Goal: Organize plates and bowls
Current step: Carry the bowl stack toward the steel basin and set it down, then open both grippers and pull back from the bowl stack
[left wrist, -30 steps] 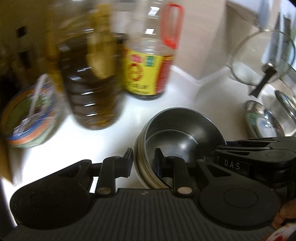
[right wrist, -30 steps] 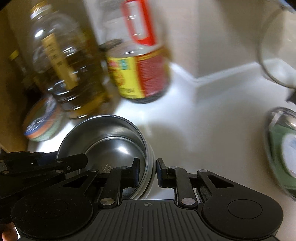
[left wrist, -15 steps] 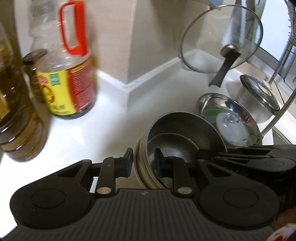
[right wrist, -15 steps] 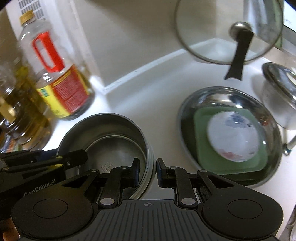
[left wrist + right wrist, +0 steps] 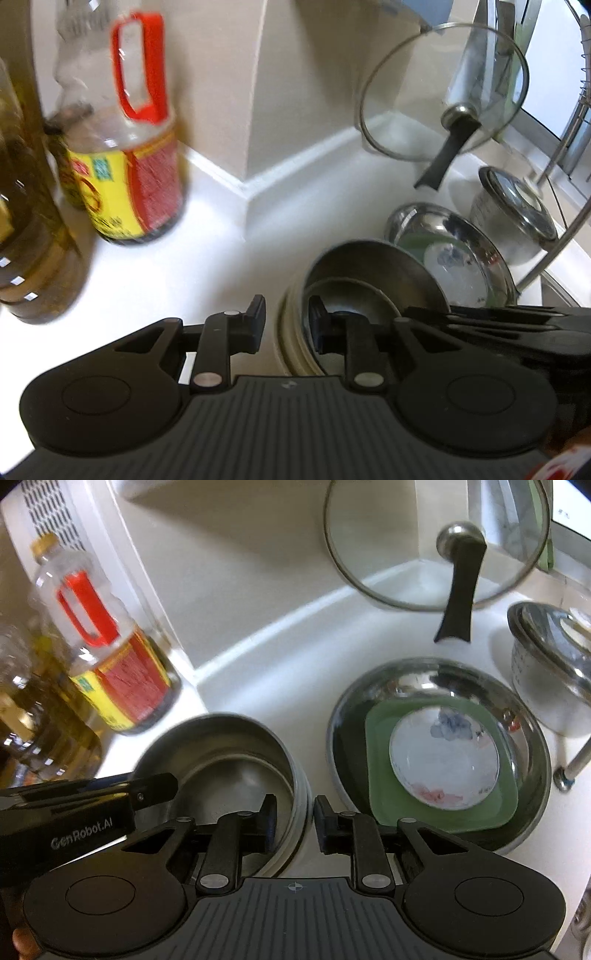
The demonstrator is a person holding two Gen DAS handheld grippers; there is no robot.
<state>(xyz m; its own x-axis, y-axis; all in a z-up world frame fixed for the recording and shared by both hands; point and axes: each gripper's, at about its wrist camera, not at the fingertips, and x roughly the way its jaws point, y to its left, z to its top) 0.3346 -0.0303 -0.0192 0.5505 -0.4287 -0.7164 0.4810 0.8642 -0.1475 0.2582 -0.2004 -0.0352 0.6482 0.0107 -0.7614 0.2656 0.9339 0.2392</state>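
Two grippers are sharing one load: a stack of nested steel bowls [image 5: 236, 753], each tool straddling the stack's wall from an opposite side. Nearest the lens in the left wrist view, the left gripper [image 5: 286, 325] is sitting with one finger outside the wall and one inside; the pads look to be pinching the rim, though a sliver of gap on the outer side is hard to rule out. In the right wrist view the right gripper [image 5: 293, 819] is straddling the wall nearest it, and its jaws are opening, with the wall still between them and daylight showing on the outer side.

Judging from that, the step in hand is setting the stack down on the white counter [image 5: 280, 657] beside the wide steel basin [image 5: 528, 738]. Doing it well probably means keeping the base flat on the counter before either tool is letting go fully, releasing one side at a time, and drawing the fingers straight up off the rim so the stack is not dragged or tipped toward the basin.

Being round, the stack has no long axis across the counter; its axis is running vertically, mouth facing up, apparently level.

Farther off, the basin is holding a green square dish [image 5: 380, 738] with a small white bowl [image 5: 443, 764] in it. Beyond, a glass lid [image 5: 436, 542] is leaning against the wall, and oil bottles [image 5: 110, 672] are standing to the left.
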